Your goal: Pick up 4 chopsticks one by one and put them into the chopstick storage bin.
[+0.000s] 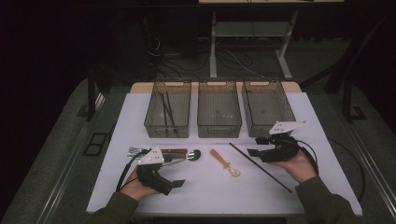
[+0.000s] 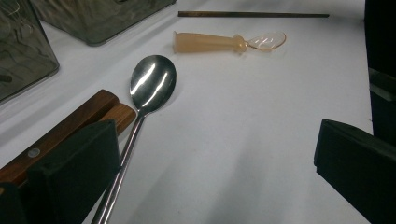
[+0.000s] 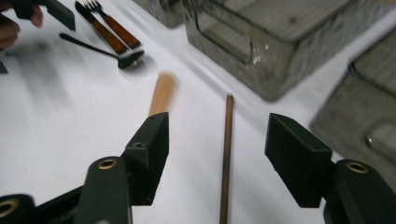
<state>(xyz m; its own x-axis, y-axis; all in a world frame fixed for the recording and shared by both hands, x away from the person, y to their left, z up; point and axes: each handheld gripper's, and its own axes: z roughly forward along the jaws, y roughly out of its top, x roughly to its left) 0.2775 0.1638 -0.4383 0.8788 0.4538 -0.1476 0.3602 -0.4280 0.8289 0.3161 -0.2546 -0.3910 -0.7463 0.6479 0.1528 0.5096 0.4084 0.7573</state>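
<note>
The right gripper (image 1: 254, 146) is hovering near the far end of a single brown chopstick (image 1: 259, 167), which is lying diagonally on the white table (image 1: 210, 186), running from in front of the middle bin (image 1: 219, 109) toward the person's right sleeve. In the right gripper view the chopstick (image 3: 227, 154) is sitting between the 2 black jaws w/ clear gaps on both sides, so the tongs are standing fairly wide and gripping nothing. Lined up like this, the jaws are probably straddling the stick so they can close across its thin width.

The left gripper (image 1: 176, 184) is resting low by the table's near edge, jaws wide apart and holding nothing; its view is looking past a metal spoon (image 2: 150, 86) and 2 wooden handles (image 2: 70, 126) that are lying side by side just left of it. It appears to be parked there, waiting, w/ the cutlery pile within easy reach.

3 translucent bins are standing in a row at the back. The left bin (image 1: 168, 109) is already holding dark sticks, likely chopsticks, so this looks like sorting by type, and the loose chopstick probably belongs there. The right bin (image 1: 267, 108) looks nearly bare. An amber plastic spoon (image 1: 225, 163) is lying between the metal cutlery and the chopstick, apart from both, approx mid-table, presumably awaiting its turn.
</note>
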